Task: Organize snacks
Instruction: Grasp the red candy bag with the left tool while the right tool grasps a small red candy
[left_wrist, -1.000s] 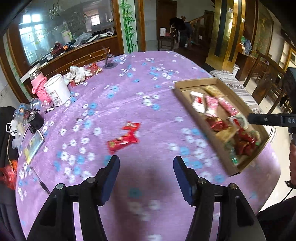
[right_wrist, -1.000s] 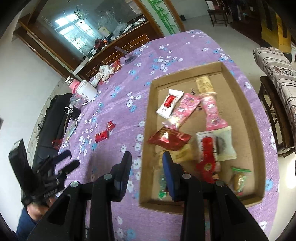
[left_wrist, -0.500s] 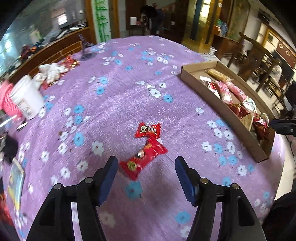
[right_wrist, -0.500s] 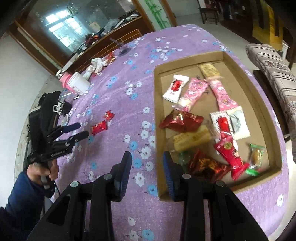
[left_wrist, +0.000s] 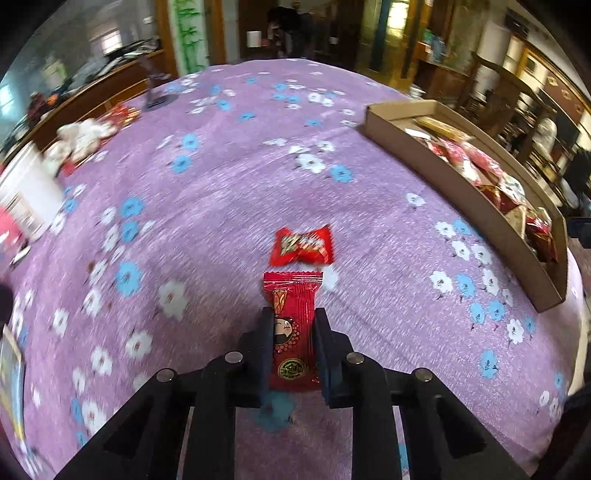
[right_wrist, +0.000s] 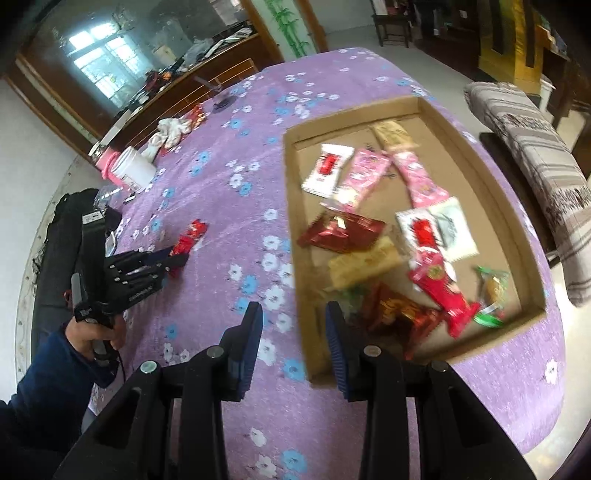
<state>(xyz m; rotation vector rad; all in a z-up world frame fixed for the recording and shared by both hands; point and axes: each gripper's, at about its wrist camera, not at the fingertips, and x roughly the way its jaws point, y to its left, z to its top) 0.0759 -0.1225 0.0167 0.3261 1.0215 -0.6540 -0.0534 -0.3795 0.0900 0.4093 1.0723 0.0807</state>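
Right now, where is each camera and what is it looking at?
Left wrist: sits on the left gripper, looks down at the table; its fingers are shut on a red snack.
Right wrist: sits on the right gripper, looks down at the tray edge; its fingers hold nothing, and the person's hand shows.
Both see the table, the tray and the red snack.

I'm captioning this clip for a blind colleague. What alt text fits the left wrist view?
The left gripper is shut on a long red snack packet lying on a purple flowered tablecloth. A smaller red candy lies just beyond it, and a cardboard tray of snacks sits at right.
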